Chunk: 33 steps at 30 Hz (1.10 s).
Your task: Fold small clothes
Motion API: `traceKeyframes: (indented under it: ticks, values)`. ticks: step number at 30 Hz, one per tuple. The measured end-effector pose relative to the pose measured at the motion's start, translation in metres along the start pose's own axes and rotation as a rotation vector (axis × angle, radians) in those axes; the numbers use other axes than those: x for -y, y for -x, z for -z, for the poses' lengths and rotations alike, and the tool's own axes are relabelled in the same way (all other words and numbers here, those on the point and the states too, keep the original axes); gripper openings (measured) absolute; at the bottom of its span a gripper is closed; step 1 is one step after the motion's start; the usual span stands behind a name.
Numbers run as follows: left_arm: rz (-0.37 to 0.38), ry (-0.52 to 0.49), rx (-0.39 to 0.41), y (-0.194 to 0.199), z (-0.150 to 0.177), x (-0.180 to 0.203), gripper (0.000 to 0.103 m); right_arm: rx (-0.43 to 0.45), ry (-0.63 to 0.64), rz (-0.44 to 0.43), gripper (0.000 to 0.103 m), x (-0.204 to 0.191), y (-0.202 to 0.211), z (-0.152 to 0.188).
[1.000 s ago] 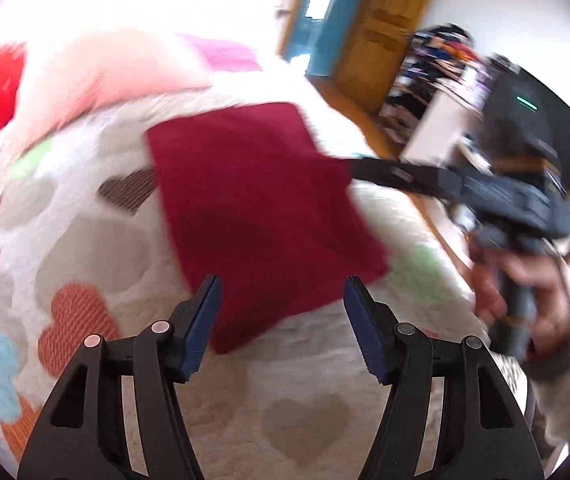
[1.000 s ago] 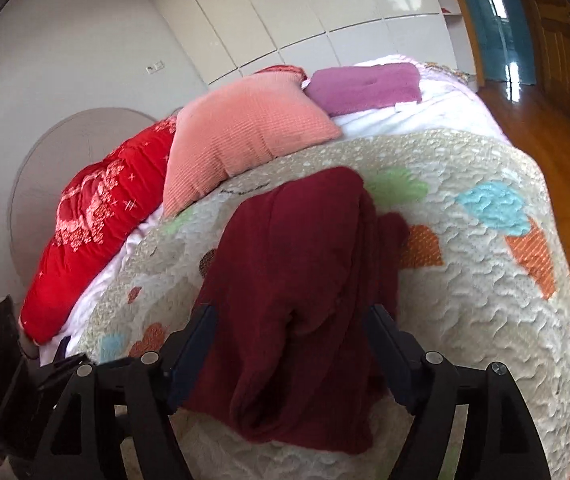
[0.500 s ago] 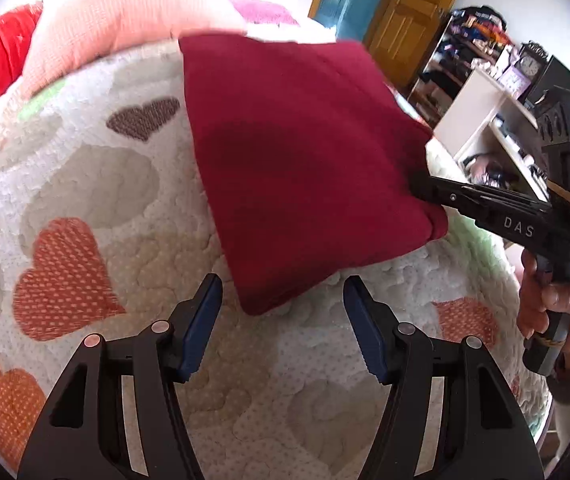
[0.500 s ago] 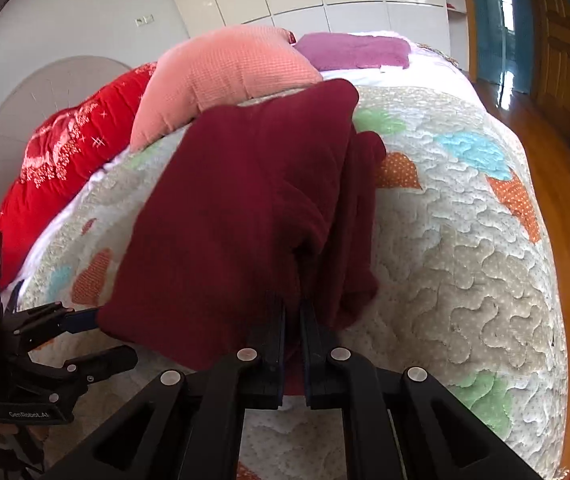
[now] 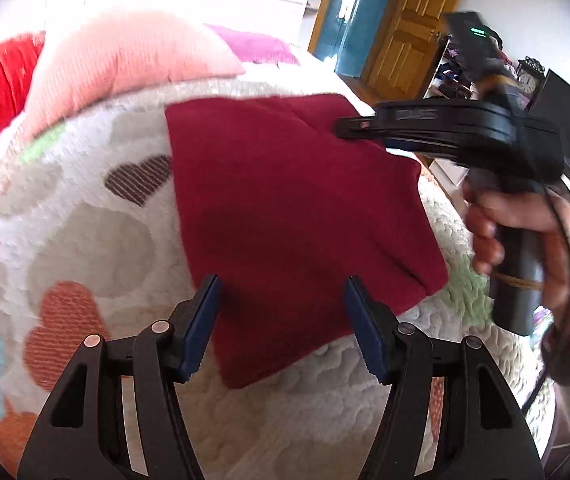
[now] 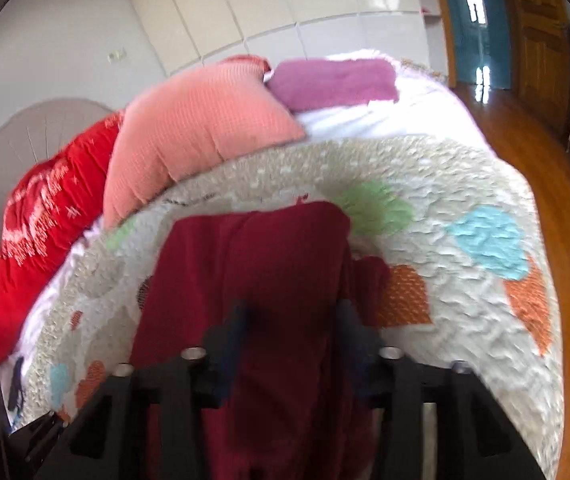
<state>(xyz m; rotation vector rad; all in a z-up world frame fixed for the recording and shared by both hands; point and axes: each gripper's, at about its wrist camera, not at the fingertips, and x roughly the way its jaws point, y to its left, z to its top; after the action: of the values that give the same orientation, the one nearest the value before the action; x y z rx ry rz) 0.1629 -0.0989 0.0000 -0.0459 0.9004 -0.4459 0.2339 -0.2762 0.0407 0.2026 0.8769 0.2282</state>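
- The maroon garment (image 5: 285,216) lies folded on the heart-print quilt (image 5: 85,240), near the bed's right edge, pillows beyond.
- Left gripper (image 5: 281,320) hovers at the cloth's near corner, jaws wide apart and holding nothing, likely lined up to grab.
- Right gripper (image 6: 293,340) is above the far-right corner, fingers parted with cloth between; whether it grips, I cannot tell.

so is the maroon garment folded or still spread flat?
Folded: the maroon garment lies as a compact rectangle on the quilt, layered edges visible.
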Motion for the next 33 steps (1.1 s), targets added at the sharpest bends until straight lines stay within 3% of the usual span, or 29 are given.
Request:
traceKeyframes:
  ticks: [2,6,8,11,16,20,24,26,33]
  values:
    - [0.014,0.011,-0.008,-0.008,0.0,-0.001,0.063,0.021,0.087,0.073,0.011,-0.005,-0.008,-0.002]
    - [0.027,0.006,-0.005,-0.023,-0.001,-0.003,0.067,0.072,0.203,0.254,0.008,-0.002,-0.017,-0.002]
    - [0.015,-0.004,-0.002,-0.025,-0.001,-0.001,0.068,0.041,0.144,0.207,0.008,0.016,-0.029,0.002]
    - [0.002,-0.013,-0.007,-0.025,-0.003,-0.001,0.068,0.072,0.105,0.13,0.008,0.021,-0.002,0.002]
    - [-0.012,-0.007,-0.009,-0.024,-0.004,0.002,0.068,0.1,0.149,-0.025,0.009,-0.013,0.055,0.015]
    - [-0.028,-0.004,-0.009,-0.021,-0.001,0.005,0.068,0.059,0.143,-0.089,0.01,-0.025,0.062,0.038]
    - [-0.049,-0.012,-0.01,-0.018,0.002,0.009,0.068,-0.004,0.166,0.022,0.01,-0.013,0.031,0.059]
    - [-0.067,-0.014,-0.013,-0.016,0.003,0.013,0.068,-0.027,0.143,0.008,0.009,-0.004,0.018,0.064]
    - [-0.076,0.025,-0.005,0.001,0.008,0.009,0.068,0.055,0.154,-0.042,0.014,-0.027,0.071,0.075]
